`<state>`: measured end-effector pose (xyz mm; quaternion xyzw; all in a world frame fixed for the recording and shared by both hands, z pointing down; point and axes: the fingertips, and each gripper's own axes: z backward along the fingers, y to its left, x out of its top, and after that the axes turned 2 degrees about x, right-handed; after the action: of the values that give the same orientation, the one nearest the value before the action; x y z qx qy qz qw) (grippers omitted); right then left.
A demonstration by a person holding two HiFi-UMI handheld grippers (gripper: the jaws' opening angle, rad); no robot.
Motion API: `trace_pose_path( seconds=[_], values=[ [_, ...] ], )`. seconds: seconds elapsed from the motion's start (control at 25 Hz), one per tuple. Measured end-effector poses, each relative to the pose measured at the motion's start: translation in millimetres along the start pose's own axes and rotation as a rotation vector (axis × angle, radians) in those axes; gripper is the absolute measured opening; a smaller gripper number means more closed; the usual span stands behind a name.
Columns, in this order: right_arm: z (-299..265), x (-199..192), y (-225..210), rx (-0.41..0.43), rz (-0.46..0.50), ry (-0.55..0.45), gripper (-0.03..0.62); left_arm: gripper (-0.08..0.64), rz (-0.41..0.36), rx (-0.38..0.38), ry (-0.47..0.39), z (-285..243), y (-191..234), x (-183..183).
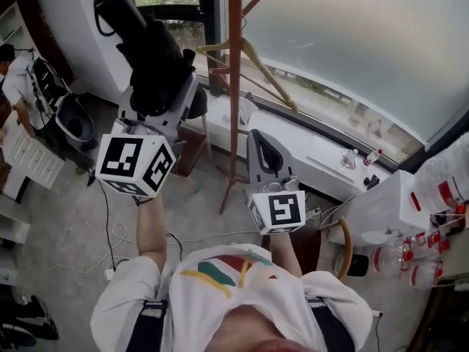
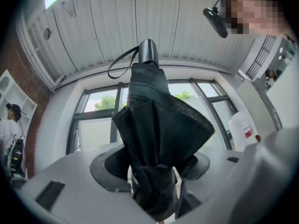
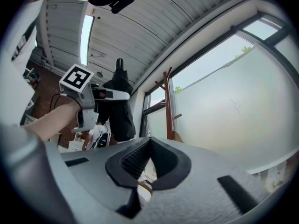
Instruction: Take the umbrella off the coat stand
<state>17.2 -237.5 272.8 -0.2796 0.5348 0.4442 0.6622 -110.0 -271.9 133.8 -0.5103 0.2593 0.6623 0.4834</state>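
Since both tools are shown clearly, here's the rundown:
left tool (image 2: 154,185): clamped on the folded black umbrella (image 2: 156,120), fabric squeezed between the pads
right tool (image 3: 148,158): jaws closed together, empty
umbrella spot: held up left of the coat stand (image 1: 234,86), clear of it

White short-sleeved T-shirt (image 1: 220,284), chest print of yellow, green and red stripes. Dark straps (image 1: 150,321) over both shoulders. Left tongs (image 2: 154,174): pale grey moulded shell, black pads (image 2: 108,167). Right tongs (image 3: 150,153): same grey shell, black ribbed pad faces. White left marker cube (image 1: 135,166) and right marker cube (image 1: 277,211), black square patterns on faces.
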Motion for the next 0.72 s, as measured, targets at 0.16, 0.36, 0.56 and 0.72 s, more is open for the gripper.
trace_pose_path(
  seconds=[0.16,0.36,0.56,0.72],
  values=[
    [-1.8,-1.4,10.6,0.013,0.005,0.006,0.000,0.249,0.021,0.033,0.043,28.4,-10.6,-29.0],
    [-2.5,-5.5,21.0,0.034,0.018,0.009,0.000,0.249,0.090,0.036,0.051,55.8,-26.6,-66.1],
    [2.5,-20.0,30.4,0.045,0.011,0.053,-0.001,0.249,0.103,0.025,0.127,75.6,-44.3,-106.3],
    [12.6,-36.7,35.2,0.034,0.004,0.108,0.000,0.249,0.148,0.013,0.160,92.2,-57.5,-125.4]
  ],
)
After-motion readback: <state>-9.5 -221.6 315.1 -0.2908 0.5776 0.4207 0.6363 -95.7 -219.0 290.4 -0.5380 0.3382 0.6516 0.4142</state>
